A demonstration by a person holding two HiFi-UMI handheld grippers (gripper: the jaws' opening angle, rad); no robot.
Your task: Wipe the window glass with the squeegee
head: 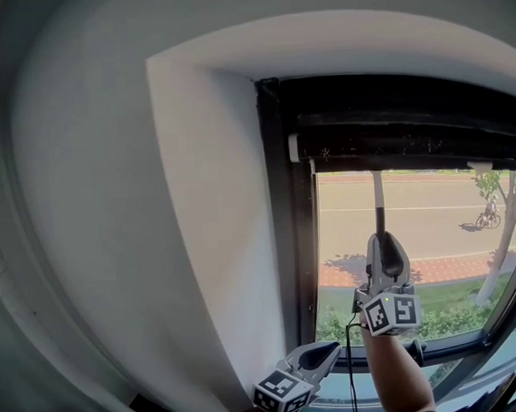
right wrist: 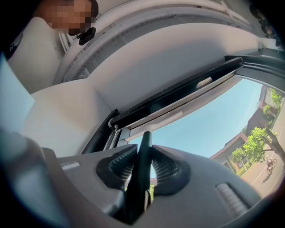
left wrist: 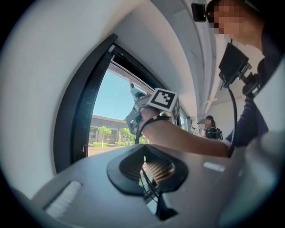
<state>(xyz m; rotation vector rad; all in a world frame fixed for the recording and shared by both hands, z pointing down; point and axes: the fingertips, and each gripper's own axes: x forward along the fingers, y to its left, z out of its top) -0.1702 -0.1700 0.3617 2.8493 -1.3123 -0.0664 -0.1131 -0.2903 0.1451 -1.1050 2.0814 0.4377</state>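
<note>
The window glass (head: 439, 236) sits in a dark frame (head: 284, 208), with a street and trees beyond it. My right gripper (head: 385, 238) is raised in front of the pane, shut on the squeegee handle (head: 378, 196). The handle runs straight up to the blade (head: 410, 163), which lies along the top edge of the glass. In the right gripper view the dark handle (right wrist: 144, 147) stands pinched between the ribbed pads of that gripper (right wrist: 144, 164). My left gripper (head: 327, 351) hangs low by the frame's bottom left corner, jaws together and holding nothing; the left gripper view shows its pads (left wrist: 158, 169) closed.
A white wall reveal (head: 208, 229) flanks the window on the left. A dark housing (head: 407, 109) runs across the top and a sill (head: 469, 354) below. A black cable (head: 350, 368) hangs from the right gripper. Another person (left wrist: 210, 130) stands far back in the room.
</note>
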